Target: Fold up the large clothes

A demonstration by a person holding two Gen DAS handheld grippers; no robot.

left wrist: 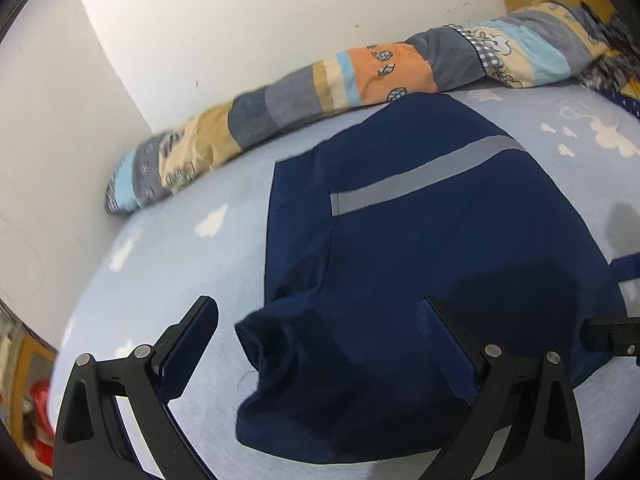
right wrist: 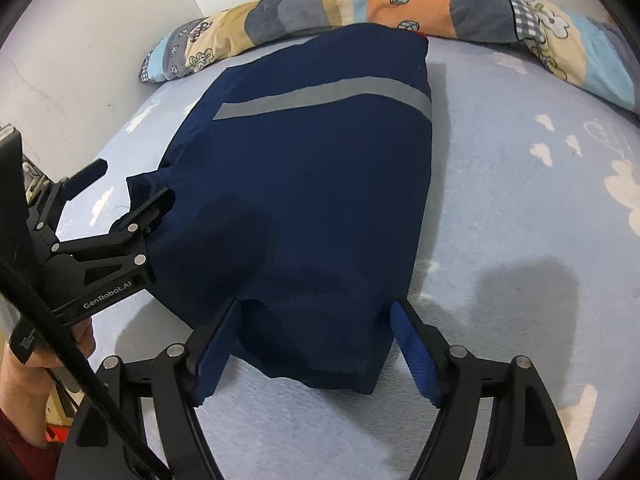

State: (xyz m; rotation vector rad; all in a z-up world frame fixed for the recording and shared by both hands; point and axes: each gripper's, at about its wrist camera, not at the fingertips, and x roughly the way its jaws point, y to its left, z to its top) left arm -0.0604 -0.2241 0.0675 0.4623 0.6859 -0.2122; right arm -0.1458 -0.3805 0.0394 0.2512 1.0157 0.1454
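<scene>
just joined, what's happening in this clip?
A person is folding a navy garment with a grey stripe on a light blue bed sheet, a handheld gripper in each hand. The garment lies folded into a compact shape. Both the left gripper and right gripper are open at its near edge, gripping nothing. A patchwork bolster lies along the wall.

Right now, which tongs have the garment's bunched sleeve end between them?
The left tongs: the dark blue garment's bunched end lies between them. The right tongs straddle its flat end.

navy garment (right wrist: pixel 312 184) with a grey stripe lies folded flat on the pale blue bed.
</scene>
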